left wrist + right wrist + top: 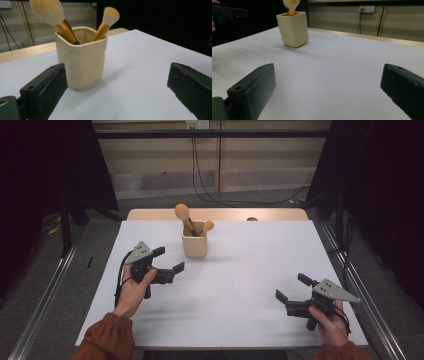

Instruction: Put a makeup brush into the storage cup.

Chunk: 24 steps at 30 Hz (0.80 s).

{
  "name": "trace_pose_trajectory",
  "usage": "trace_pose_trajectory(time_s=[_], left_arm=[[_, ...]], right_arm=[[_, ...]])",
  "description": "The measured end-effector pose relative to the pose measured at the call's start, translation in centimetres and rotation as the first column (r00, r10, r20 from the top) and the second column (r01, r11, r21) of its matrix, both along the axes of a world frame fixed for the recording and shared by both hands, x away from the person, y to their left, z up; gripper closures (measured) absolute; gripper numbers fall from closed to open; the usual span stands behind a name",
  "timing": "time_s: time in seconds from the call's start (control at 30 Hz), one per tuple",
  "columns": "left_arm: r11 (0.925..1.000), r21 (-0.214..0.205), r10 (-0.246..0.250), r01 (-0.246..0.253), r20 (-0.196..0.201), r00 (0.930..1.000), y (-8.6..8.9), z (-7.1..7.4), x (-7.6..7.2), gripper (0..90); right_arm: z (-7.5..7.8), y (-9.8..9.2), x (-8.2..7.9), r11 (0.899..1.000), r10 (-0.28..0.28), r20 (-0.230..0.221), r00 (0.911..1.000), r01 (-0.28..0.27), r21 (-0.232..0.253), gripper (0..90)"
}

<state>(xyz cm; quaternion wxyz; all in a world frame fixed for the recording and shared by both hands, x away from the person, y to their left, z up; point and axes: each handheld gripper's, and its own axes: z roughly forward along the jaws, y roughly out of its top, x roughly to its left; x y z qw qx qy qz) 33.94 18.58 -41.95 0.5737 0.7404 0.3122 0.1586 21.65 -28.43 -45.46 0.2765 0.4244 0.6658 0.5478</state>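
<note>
A cream cup (194, 244) (82, 60) (292, 29) stands upright at the back middle of the white table (240, 285). Two makeup brushes with gold handles lean in it, a large one (183, 214) (51, 13) and a small one (207, 226) (108, 20). My left gripper (168, 259) (117, 92) hovers just left of the cup, open, nothing between its jaws. My right gripper (291, 287) (329, 95) rests near the front right of the table, open and holding nothing, far from the cup.
A wooden strip (220, 214) edges the table's far side. Metal rails (45, 295) run along the floor on both sides. Dark curtains (45, 165) hang left and right, and cables (220, 195) trail on the floor behind.
</note>
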Motion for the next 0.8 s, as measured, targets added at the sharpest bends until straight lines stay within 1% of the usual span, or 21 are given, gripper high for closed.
trace_pose_trajectory(time_s=[0.07, 0.13, 0.17, 0.23, 0.27, 0.37, 0.43, 0.53, 0.6, 0.63, 0.7, 0.77, 0.8], left_arm=[[1.0000, 0.000, 0.001, -0.001, 0.004, 1.0000, 0.2, 0.0, -0.4, 2.8], [0.9998, 0.002, 0.017, -0.017, 0.001, 0.9999, 0.4, 0.0, -0.7, 2.6], [0.9999, 0.005, 0.015, -0.015, 0.002, 0.9999, 0.6, 0.0, -0.8, 2.4], [0.9999, -0.005, 0.015, -0.015, 0.006, 0.9999, 0.8, 0.0, -1.1, 2.3], [0.9999, 0.002, 0.014, -0.014, 0.010, 0.9999, 1.0, 0.0, -1.3, 2.3], [0.9999, 0.004, 0.016, -0.016, 0.013, 0.9998, 1.4, -0.2, -1.7, 2.3], [0.9998, 0.004, 0.019, -0.019, 0.009, 0.9998, 1.7, -0.3, -2.0, 2.3], [0.9996, 0.003, 0.029, -0.029, 0.007, 0.9996, 2.2, -0.5, -2.3, 2.4], [0.9994, -0.007, 0.034, -0.034, 0.000, 0.9994, 2.6, -0.6, -2.8, 2.4], [0.9992, -0.011, 0.039, -0.039, 0.004, 0.9992, 2.7, -0.7, -3.0, 2.5], [0.9997, 0.001, 0.026, -0.026, 0.017, 0.9995, 3.1, -0.8, -3.7, 2.6], [0.9993, -0.012, 0.036, -0.036, 0.005, 0.9993, 3.5, -1.0, -4.2, 2.6], [0.9990, -0.011, 0.044, -0.044, 0.008, 0.9990, 3.7, -1.0, -4.4, 2.6]], right_arm=[[0.0, 0.0, 0.0, 1.000, 0.002, 0.002, 1.0000, -0.002, -0.004, 0.0], [0.0, 0.0, 0.0, 1.000, -0.001, 0.000, 1.0000, 0.001, -0.001, 0.0], [0.0, 0.0, 0.0, 1.000, -0.002, -0.001, 1.0000, 0.002, -0.001, 0.0], [0.0, 0.0, 0.0, 1.000, 0.000, 0.001, 1.0000, 0.000, -0.005, 0.0], [0.0, 0.0, -0.1, 1.000, -0.001, 0.001, 1.0000, 0.001, -0.006, 0.0], [0.0, 0.0, -0.1, 1.000, -0.003, 0.001, 1.0000, 0.003, -0.001, 0.0], [0.0, 0.0, -0.2, 1.000, -0.004, 0.001, 1.0000, 0.004, 0.001, 0.0], [0.0, -0.1, -0.2, 1.000, -0.003, 0.006, 1.0000, 0.003, -0.009, 0.0], [0.1, -0.1, -0.2, 1.000, -0.004, 0.007, 1.0000, 0.004, -0.009, 0.0], [0.1, -0.1, -0.2, 1.000, -0.004, 0.008, 1.0000, 0.004, -0.010, 0.0], [0.1, -0.1, -0.2, 1.000, -0.002, 0.010, 0.9999, 0.002, -0.012, 0.0], [0.1, -0.1, -0.2, 1.000, -0.002, 0.009, 1.0000, 0.003, -0.011, 0.0], [0.0, -0.1, -0.2, 1.000, -0.004, 0.007, 1.0000, 0.004, -0.010, 0.0]])
